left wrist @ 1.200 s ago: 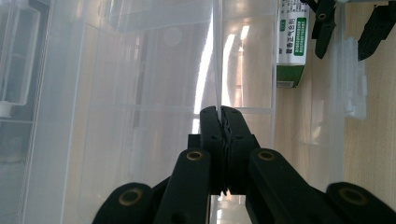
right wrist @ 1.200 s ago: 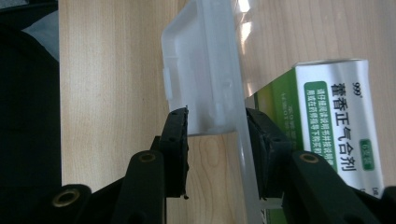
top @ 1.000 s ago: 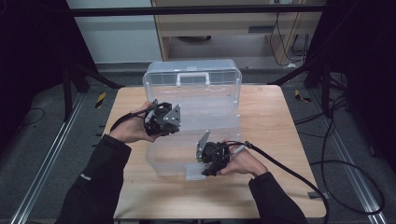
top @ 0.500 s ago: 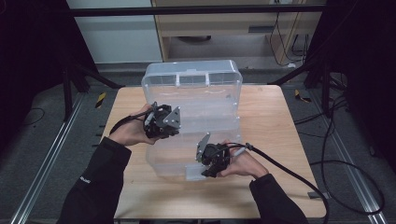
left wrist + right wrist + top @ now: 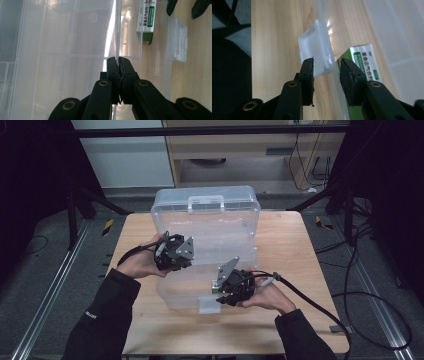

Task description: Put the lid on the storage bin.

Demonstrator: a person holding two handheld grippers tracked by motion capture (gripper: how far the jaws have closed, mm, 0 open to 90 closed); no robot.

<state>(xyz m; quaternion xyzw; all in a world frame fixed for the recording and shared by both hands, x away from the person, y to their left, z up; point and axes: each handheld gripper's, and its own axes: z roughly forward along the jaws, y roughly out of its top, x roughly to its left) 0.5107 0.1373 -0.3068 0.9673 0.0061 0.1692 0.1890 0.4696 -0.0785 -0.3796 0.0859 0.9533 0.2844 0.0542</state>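
Nearest the person, the right gripper (image 5: 226, 296) lay at the front wall of the clear plastic box (image 5: 235, 232), held low in the right hand (image 5: 265, 295). In the right gripper view its jaws stood narrowly apart and straddled the box's front wall and the white latch (image 5: 315, 48) on it; whether the pads were pressing the plastic was hard to tell, though a gap seemed to show on both sides. Just inside that wall lay a small green-and-white carton (image 5: 362, 62), flat on the box floor beside the inner jaw.

Farther in, the left gripper (image 5: 175, 254), in the left hand (image 5: 142, 262), sat at the box's left side. In the left gripper view its jaws were pressed together on a thin clear wall (image 5: 117, 30) of the box, which ran straight up from between the tips.

Beyond both, the open lid (image 5: 205, 202) with its handle stood at the far edge of the wooden table (image 5: 290, 245).
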